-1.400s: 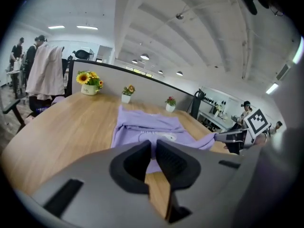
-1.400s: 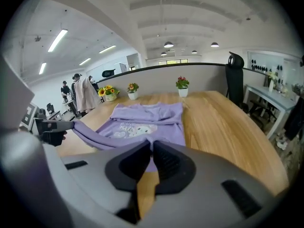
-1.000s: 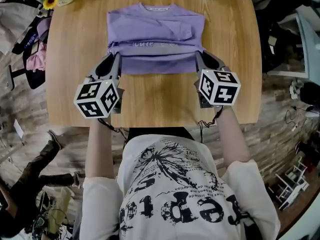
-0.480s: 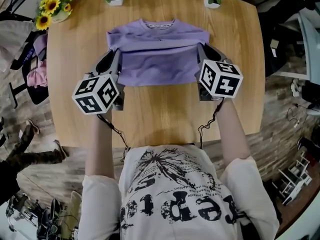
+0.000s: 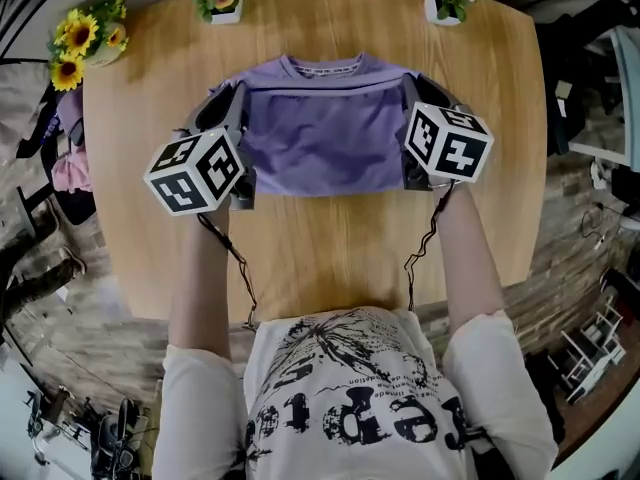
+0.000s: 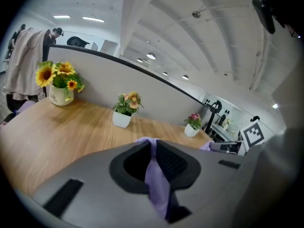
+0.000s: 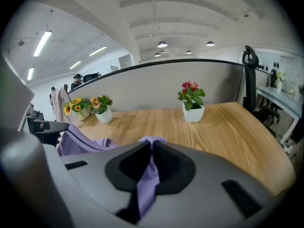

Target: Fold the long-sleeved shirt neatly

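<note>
Long-sleeved shirt: purple, folded over, on the desk's far half, collar away from the person.
Left tool: pinching the fold's left corner.
Right tool: pinching the right corner.

Office: desk partition, strip lights

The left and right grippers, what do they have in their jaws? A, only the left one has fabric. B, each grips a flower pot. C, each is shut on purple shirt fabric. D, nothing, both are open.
C: the left gripper and the right gripper each show a strip of the purple shirt pinched between closed jaws in their own views.
</note>
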A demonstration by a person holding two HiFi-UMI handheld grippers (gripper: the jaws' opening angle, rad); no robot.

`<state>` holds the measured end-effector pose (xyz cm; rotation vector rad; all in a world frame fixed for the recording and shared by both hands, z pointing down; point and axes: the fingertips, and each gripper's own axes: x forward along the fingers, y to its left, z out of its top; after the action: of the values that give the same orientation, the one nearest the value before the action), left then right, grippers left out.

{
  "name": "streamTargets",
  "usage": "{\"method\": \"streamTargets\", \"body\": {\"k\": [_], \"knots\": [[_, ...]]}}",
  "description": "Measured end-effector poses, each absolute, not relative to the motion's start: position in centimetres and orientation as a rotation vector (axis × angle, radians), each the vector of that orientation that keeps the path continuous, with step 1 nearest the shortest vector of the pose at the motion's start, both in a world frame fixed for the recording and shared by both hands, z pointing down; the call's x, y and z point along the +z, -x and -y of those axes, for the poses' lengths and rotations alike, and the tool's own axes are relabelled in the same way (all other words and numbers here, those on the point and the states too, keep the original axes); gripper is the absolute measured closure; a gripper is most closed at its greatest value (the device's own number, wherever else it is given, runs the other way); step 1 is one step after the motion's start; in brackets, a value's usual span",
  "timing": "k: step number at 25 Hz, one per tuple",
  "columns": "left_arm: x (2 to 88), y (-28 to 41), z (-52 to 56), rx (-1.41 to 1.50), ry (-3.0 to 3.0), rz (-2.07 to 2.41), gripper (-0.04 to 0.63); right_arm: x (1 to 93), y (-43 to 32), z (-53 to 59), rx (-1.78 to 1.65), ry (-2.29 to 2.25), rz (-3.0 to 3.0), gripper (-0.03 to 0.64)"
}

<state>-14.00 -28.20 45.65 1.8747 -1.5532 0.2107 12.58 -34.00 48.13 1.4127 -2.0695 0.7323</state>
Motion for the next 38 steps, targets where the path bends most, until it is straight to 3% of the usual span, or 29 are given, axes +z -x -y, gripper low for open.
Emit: {"method": "streamTargets", "body": {"k": [11, 14, 16, 19, 22, 29, 38], "knots": [[52.0, 14.3, 31.8, 0.408, -1.809, 1.555, 0.552, 54.1, -12.2, 36.9, 0.707, -1.371, 1.971, 0.591], [53.0, 14.4, 32.2, 0.432, -1.786, 1.56, 0.541, 54.7, -12.1, 37.7, 0.701, -1.382, 1.981, 0.554], [53.3, 14.2, 32.4, 0.439, -1.802, 1.558, 0.416, 54.8, -11.8, 38.1, 0.692, -1.39, 2.015, 0.419], [52.3, 13.8, 32.6, 0.438, -1.877, 1.574, 0.217, 53.9, -11.5, 38.6, 0.67, -1.44, 2.084, 0.307], [50.5, 13.8, 32.5, 0.451, -1.941, 1.624, 0.14, 52.0, -11.7, 38.5, 0.616, -1.485, 2.139, 0.247], [46.5, 11.3, 29.0, 0.434, -2.104, 1.607, 0.143, 49.6, -14.4, 33.8, 0.588, -1.444, 2.144, 0.216], [44.1, 4.9, 21.2, 0.312, -2.253, 1.541, 0.133, 53.3, -19.2, 26.6, 0.741, -1.349, 2.023, 0.216]]}}
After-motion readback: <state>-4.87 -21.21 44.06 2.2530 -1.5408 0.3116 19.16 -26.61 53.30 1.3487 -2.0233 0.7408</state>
